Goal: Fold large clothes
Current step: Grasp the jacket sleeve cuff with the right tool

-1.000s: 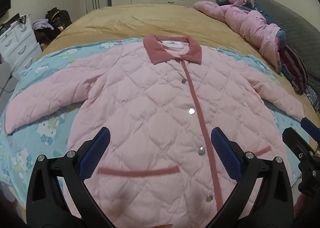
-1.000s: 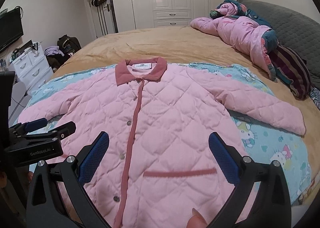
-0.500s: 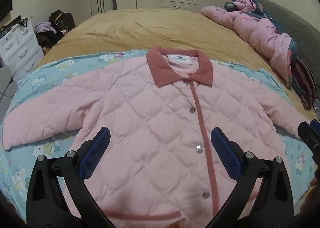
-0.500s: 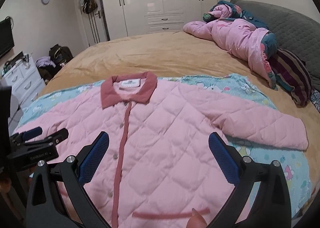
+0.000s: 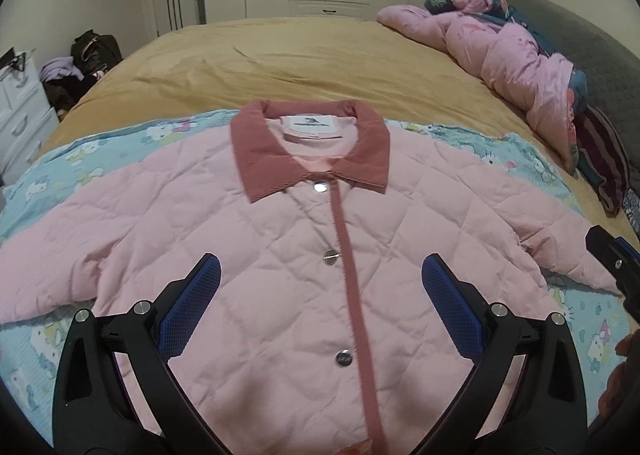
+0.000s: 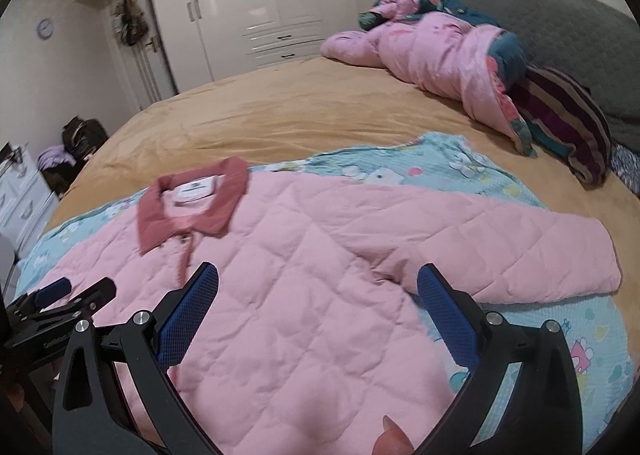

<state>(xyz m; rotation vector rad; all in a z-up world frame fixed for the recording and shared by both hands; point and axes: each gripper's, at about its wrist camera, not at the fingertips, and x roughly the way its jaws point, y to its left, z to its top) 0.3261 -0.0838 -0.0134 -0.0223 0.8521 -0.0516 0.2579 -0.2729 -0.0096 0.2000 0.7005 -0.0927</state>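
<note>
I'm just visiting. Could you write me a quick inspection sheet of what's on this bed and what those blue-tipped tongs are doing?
Surface: tan bedspread with a cartoon-print blue sheet laid over it.
Job's things: pink quilted jacket lying flat, snapped shut, sleeves spread.
Clutter: bunched pink duvet; striped cushion.
Grippers: left tongs open, empty, over the jacket front; right tongs open, empty, near the sleeve.
Cables: nothing seen.
Surroundings: white wardrobe, wall clock, white drawers.

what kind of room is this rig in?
A home bedroom: a large bed with a grey padded headboard, white built-in wardrobes, and a pink quilted jacket spread for folding.
</note>
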